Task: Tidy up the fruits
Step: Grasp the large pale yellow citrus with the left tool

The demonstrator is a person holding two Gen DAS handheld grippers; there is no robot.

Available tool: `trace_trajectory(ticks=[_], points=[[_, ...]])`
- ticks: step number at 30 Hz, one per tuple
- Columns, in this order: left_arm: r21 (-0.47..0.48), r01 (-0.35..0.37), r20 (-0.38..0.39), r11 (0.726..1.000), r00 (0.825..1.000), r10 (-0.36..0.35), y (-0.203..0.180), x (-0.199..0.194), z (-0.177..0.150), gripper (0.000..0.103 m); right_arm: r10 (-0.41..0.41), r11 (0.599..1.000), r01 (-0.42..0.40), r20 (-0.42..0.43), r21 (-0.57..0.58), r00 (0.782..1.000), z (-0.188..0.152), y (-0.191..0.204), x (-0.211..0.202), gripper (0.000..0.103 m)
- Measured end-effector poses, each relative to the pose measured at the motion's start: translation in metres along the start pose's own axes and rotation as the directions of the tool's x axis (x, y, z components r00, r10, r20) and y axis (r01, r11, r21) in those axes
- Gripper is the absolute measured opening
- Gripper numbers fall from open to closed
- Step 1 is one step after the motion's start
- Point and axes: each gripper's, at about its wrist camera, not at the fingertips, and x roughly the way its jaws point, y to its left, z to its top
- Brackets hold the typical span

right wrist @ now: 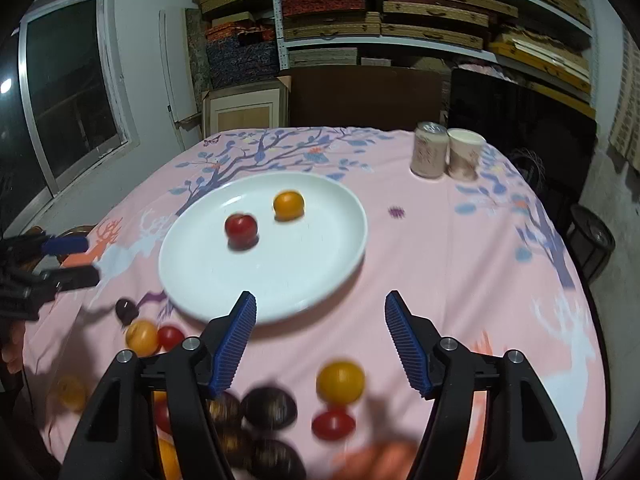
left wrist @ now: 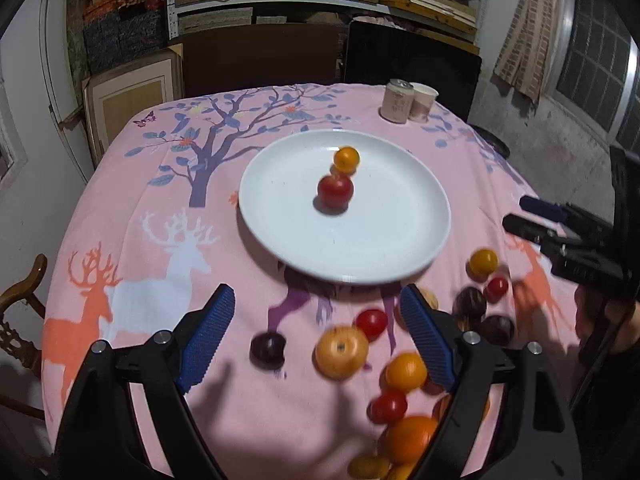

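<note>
A white plate (left wrist: 400, 248) (right wrist: 304, 276) sits mid-table with a red fruit (left wrist: 335, 191) (right wrist: 241, 229) and a small orange (left wrist: 346, 159) (right wrist: 288, 204) on it. Loose fruit lies near the plate's front edge: a dark plum (left wrist: 268, 351), a yellow apple (left wrist: 341, 352), a red tomato (left wrist: 372, 323), an orange (left wrist: 406, 371) and several more. My left gripper (left wrist: 317, 291) (right wrist: 91, 260) hovers open above these, holding nothing. My right gripper (right wrist: 321, 298) (left wrist: 519, 213) is open and empty too, above a yellow fruit (right wrist: 340, 382), a red one (right wrist: 333, 423) and dark plums (right wrist: 269, 407).
A pink printed tablecloth (left wrist: 160, 208) covers the table. A drink can (left wrist: 396, 101) (right wrist: 429, 151) and a paper cup (left wrist: 423, 101) (right wrist: 464, 154) stand at the far right corner. A wooden chair (left wrist: 24, 284) is at the left edge. Shelves line the back wall.
</note>
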Motion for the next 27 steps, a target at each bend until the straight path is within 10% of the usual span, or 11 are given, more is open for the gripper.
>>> trace_trajectory(ticks=[12,14,24,27], points=[[0.088,-0.089,0.01,0.992,0.996,0.089,-0.004,-0.051,-0.146,0.094,0.078,0.992,-0.076,-0.017,0.097,0.997,-0.098,0.017,-0.038,0.071],[0.111,-0.149,0.002,0.983,0.989,0.149,-0.004,-0.04,-0.15,0.062,0.084,0.993,-0.081,-0.032,0.085,0.996,-0.104,0.022,-0.038,0.071],[0.102,-0.066,-0.057,0.993,0.996,0.072,-0.012,-0.01,-0.155,0.059,0.033,0.995,-0.032,-0.01,0.094,0.999,-0.109,0.013,-0.055,0.071],[0.071,-0.016,-0.051,0.997,0.999,0.02,-0.008,-0.013,-0.154,0.038,0.017,0.995,-0.014,-0.027,0.102,0.999,-0.111,0.005,-0.052,0.071]])
